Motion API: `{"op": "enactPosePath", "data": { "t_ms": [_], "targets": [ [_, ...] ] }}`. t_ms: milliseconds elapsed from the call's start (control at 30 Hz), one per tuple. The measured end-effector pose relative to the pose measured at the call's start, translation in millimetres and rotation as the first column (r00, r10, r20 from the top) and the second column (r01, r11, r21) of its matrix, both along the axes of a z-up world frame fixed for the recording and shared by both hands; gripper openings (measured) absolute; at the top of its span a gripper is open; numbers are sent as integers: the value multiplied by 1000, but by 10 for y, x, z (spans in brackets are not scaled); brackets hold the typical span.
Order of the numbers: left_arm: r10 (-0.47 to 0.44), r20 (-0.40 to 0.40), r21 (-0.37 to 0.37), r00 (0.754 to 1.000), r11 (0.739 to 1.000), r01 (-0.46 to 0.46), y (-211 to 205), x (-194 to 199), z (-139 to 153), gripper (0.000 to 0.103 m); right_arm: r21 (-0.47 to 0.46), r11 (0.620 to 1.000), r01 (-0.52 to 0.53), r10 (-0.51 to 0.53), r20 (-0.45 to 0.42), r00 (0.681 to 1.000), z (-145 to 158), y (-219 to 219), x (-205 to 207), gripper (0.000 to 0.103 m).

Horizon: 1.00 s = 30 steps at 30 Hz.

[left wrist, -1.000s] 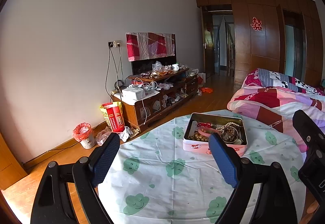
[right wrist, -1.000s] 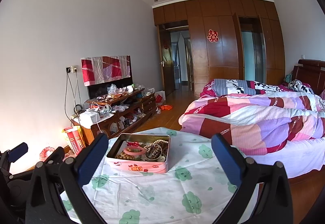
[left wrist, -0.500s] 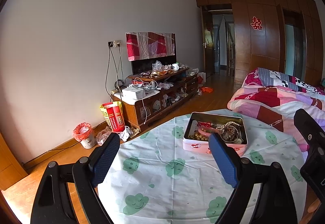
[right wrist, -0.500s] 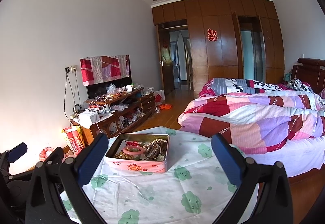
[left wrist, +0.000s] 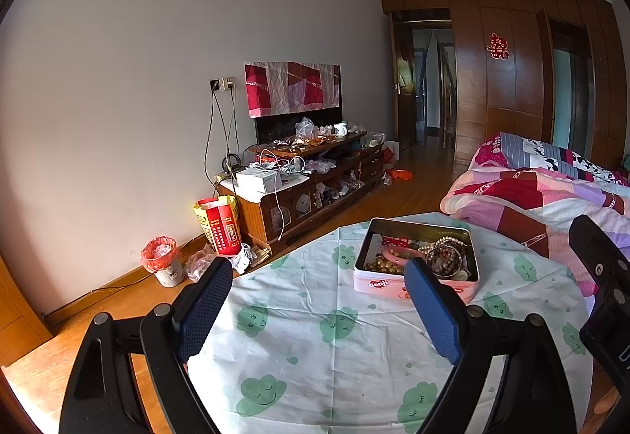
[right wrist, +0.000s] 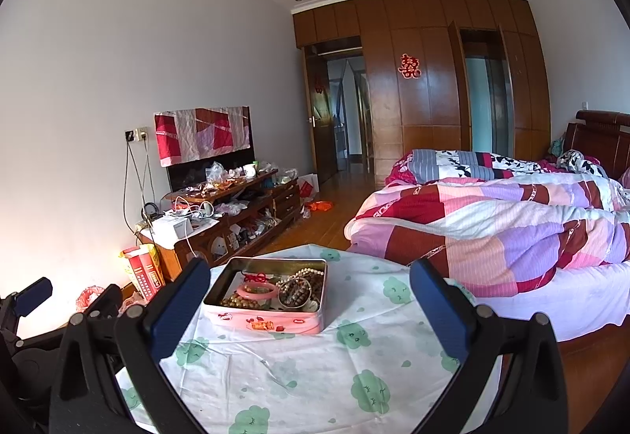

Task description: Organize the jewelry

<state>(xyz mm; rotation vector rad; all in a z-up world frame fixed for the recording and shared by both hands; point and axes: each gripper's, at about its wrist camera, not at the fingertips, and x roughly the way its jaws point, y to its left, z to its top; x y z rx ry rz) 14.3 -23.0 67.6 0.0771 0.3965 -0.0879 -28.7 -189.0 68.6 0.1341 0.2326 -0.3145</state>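
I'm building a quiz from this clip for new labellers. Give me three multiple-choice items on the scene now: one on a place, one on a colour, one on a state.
1. Where is the tin?
A. on the bed
B. on the table's cloth
C. on the floor

2. What colour is the bangle in the tin?
A. pink
B. black
C. blue

3. How do the two grippers stand?
A. both shut on beads
B. one holds the tin
C. both open and empty

Answers:
1 B: the tin sits on the cloud-print cloth, short of the bed.
2 A: the bangle lies pink among brown beads.
3 C: the left gripper and right gripper show wide-apart pads with only cloth and tin beyond them.
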Motion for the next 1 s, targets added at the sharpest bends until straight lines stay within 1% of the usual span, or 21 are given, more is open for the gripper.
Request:
{"op": "enactPosePath", "data": {
  "t_ms": [167, 267, 333, 500, 633, 767, 867, 1000],
  "targets": [
    [-1, -13, 3, 1000, 1000, 1, 1, 35, -41, 89, -1, 1000, 2, -2, -3, 1000, -6, -2, 2, 103],
    [-6, -45, 21, 999, 1000, 7, -19, 118, -87, 89, -3, 1000, 8, -8, -5, 1000, -20, -8, 2, 103],
    [10, -64, 29, 998, 1000, -8, -21, 180, -121, 89, -7, 1000, 16, -16, -13, 1000, -49, -25, 20, 103],
    [37, -73, 37, 997, 999, -35, -20, 272, -143, 89, 4, 999, 42, -42, -36, 998, -100, -105, 64, 103],
    [31, -95, 5, 995, 1000, -30, -1, 352, -158, 89, 3, 998, 56, -56, -39, 998, -96, -129, 94, 103],
    [-13, -163, -44, 987, 999, 5, 1, 473, -225, 89, 2, 998, 63, -62, -70, 996, -133, -158, 167, 103],
    [-11, -171, -26, 985, 1000, 6, -34, 514, -269, 89, 17, 998, 64, -62, -83, 995, -150, -210, 216, 103],
    [-3, -186, -1, 983, 1000, 3, -83, 580, -327, 89, 8, 997, 70, -69, -105, 992, -181, -237, 271, 103]
  ]
}}
